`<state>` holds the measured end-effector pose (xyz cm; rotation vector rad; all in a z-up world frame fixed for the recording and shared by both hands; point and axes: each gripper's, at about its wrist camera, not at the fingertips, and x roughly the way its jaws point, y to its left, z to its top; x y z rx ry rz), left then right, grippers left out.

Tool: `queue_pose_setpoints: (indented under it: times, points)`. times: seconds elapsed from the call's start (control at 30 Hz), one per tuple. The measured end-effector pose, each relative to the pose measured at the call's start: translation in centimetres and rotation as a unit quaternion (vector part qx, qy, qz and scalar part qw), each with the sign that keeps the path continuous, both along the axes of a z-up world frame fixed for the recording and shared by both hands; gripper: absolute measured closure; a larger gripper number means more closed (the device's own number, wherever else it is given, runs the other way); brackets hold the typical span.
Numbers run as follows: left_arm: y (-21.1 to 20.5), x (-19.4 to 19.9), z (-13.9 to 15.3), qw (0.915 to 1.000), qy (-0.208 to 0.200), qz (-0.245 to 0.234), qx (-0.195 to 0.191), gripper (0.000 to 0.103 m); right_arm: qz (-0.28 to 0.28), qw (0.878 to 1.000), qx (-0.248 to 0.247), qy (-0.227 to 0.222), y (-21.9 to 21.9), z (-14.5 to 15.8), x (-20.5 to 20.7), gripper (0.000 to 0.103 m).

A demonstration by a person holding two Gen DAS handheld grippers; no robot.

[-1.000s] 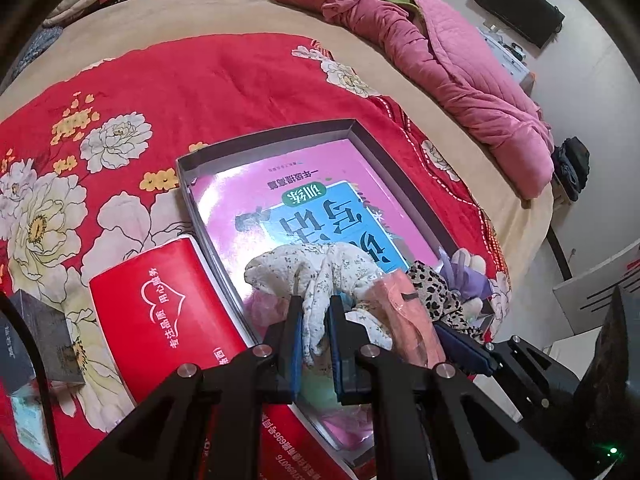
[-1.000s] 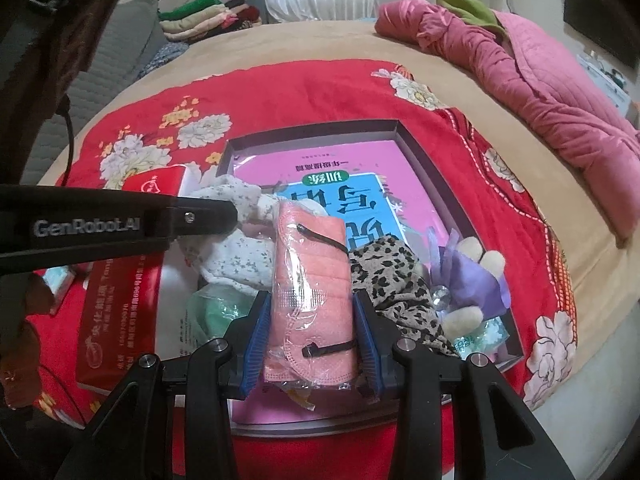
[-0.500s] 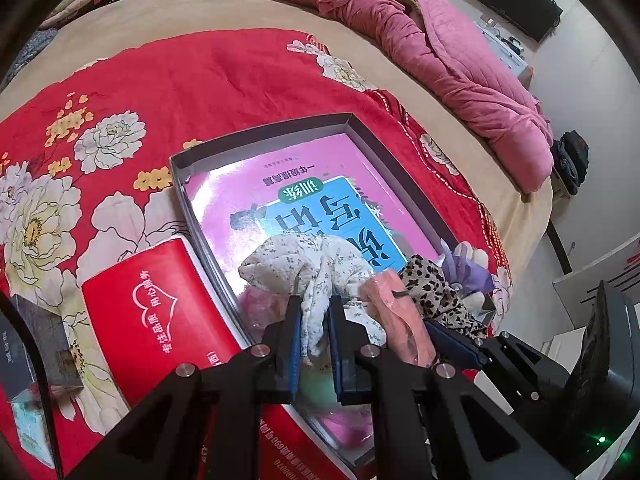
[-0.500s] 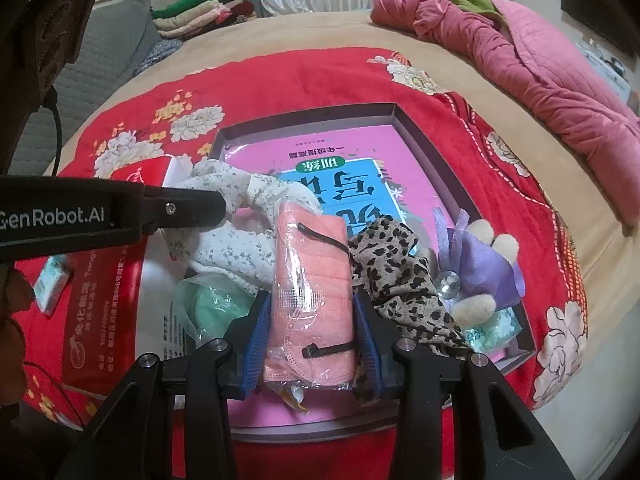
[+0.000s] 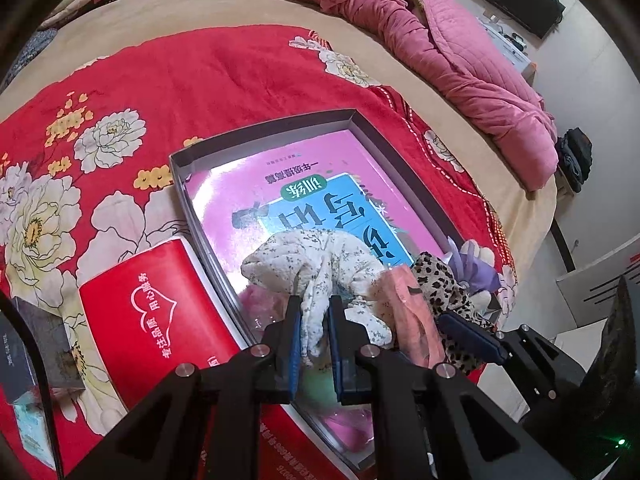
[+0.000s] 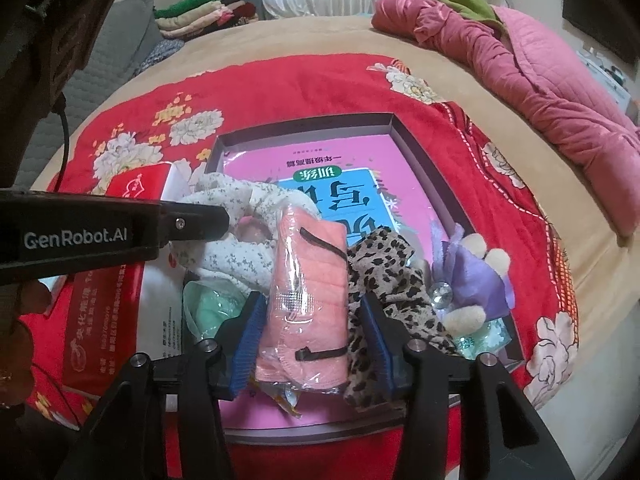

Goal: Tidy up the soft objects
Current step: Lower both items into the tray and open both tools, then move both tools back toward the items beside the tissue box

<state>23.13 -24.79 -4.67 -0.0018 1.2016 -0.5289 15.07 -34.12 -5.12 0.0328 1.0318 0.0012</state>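
Observation:
A shallow grey box [image 5: 260, 132] lies on the red flowered blanket with a pink book as its floor. My left gripper [image 5: 314, 320] is shut on a white floral cloth [image 5: 316, 260] at the box's near end; its finger [image 6: 192, 220] crosses the right wrist view. My right gripper [image 6: 312, 340] straddles a pink cloth in a clear wrapper [image 6: 308, 280]. Its jaws are opening, and the right pad stands off the wrapper. A leopard-print cloth [image 6: 384, 264] and a purple plush toy [image 6: 472, 272] lie just right of it. A green wrapped item [image 6: 208, 304] sits under the white cloth.
A red carton [image 5: 152, 312] lies against the box's left side, with a dark booklet [image 5: 40, 340] and a teal packet [image 5: 28, 420] further left. A pink quilt [image 5: 460, 64] is heaped at the far right. Folded clothes [image 6: 200, 12] are stacked beyond the bed.
My right gripper's jaws have widened around the pink wrapped cloth, which stays where it was. The left gripper still pinches the white floral cloth in the same spot.

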Motion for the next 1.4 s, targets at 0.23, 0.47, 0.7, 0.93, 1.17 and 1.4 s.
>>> queue_pose_setpoints:
  times: [0.23, 0.47, 0.7, 0.93, 1.17, 1.4]
  points:
    - [-0.3, 0.1, -0.3, 0.9998, 0.003, -0.003, 0.019, 0.078, -0.01, 1.0, -0.001, -0.011, -0.7, 1.3, -1.0, 0.043]
    - [-0.8, 0.2, -0.3, 0.999, -0.005, -0.007, 0.045, 0.068, -0.022, 1.0, 0.007, -0.015, -1.5, 1.9, -1.6, 0.043]
    - [-0.5, 0.6, 0.8, 0.9983, -0.03, -0.003, 0.05, 0.047, -0.024, 0.999, 0.015, -0.019, -1.6, 2.1, -1.6, 0.042]
    - [0.4, 0.6, 1.8, 0.9983, -0.039, 0.008, 0.044, 0.045, -0.027, 0.999, 0.011, -0.023, -1.5, 2.5, -1.7, 0.041]
    - [0.9, -0.1, 2.5, 0.9979, -0.046, 0.011, 0.044, 0.044, -0.048, 0.998, 0.009, -0.033, -2.4, 3.2, -2.4, 0.028]
    - [1.1, -1.6, 3.8, 0.9974, -0.059, 0.004, 0.042, 0.044, -0.062, 0.997, 0.01, -0.04, -2.9, 3.9, -3.2, 0.028]
